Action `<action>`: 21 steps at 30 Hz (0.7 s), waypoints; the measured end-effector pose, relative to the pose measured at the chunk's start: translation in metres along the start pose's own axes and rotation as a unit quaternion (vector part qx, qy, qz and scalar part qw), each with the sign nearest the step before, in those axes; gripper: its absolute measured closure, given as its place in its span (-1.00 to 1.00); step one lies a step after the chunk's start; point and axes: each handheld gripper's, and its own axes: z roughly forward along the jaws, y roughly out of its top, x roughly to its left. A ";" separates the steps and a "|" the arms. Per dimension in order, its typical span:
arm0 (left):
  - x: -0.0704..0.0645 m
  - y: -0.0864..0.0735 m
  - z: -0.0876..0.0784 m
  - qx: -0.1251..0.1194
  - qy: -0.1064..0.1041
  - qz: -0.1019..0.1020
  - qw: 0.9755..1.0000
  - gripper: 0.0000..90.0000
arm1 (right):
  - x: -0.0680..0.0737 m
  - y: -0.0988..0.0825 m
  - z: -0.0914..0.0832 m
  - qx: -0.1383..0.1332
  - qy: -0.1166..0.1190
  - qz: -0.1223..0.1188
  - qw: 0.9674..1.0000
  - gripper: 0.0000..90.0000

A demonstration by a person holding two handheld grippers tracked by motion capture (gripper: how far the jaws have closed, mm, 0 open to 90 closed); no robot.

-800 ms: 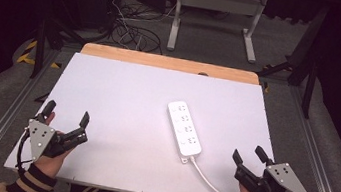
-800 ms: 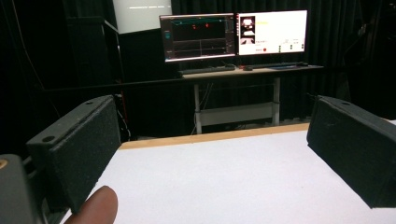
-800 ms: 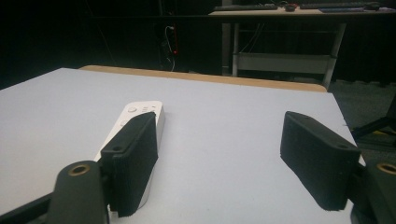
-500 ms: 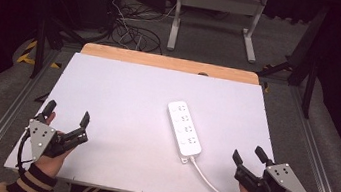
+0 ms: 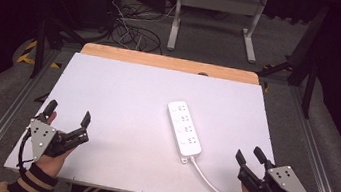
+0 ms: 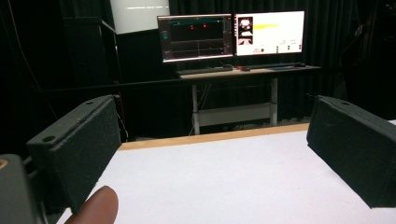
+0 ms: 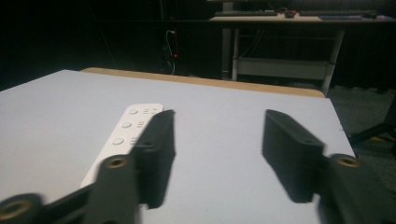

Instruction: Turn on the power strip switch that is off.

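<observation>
Both grippers (image 5: 68, 121) (image 5: 249, 158) unmoved, power strip (image 5: 184, 129) too.

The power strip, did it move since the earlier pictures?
No. The power strip lies at the same place and angle against the table's wooden far edge.

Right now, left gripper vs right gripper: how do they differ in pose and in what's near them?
The left gripper sits at the table's near-left corner over bare white surface; the right gripper is at the near-right edge, beside the power strip's cable. The left gripper's jaws spread wider than the right gripper's. Both are open and hold nothing.
</observation>
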 end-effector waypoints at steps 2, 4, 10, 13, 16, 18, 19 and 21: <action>0.000 0.000 0.000 0.000 0.000 0.001 1.000 -0.93 | 0.002 0.002 -0.004 -0.009 0.012 -0.018 1.000 0.59; 0.000 0.000 0.000 0.000 0.000 0.000 1.000 -0.93 | 0.003 0.002 -0.004 -0.011 0.013 -0.024 1.000 0.72; 0.000 0.000 0.000 0.000 -0.001 0.000 1.000 -0.93 | 0.010 0.012 -0.012 -0.023 0.027 -0.039 0.999 1.00; 0.000 0.000 0.000 0.001 -0.001 0.000 1.000 -0.93 | 0.014 0.018 -0.016 -0.026 0.029 -0.045 0.998 1.00; 0.000 0.000 0.000 0.001 -0.003 0.000 1.000 -0.92 | 0.022 0.029 -0.026 -0.035 0.040 -0.055 0.997 1.00; 0.000 0.000 0.001 0.001 -0.004 0.000 1.000 -0.92 | 0.024 0.032 -0.028 -0.036 0.043 -0.057 0.997 1.00; -0.001 0.000 0.001 0.001 -0.004 0.000 1.000 -0.92 | 0.028 0.038 -0.030 -0.034 0.046 -0.061 0.997 1.00; 0.000 0.000 0.001 0.001 -0.005 0.002 1.000 -0.92 | 0.030 0.041 -0.032 -0.037 0.047 -0.061 0.996 1.00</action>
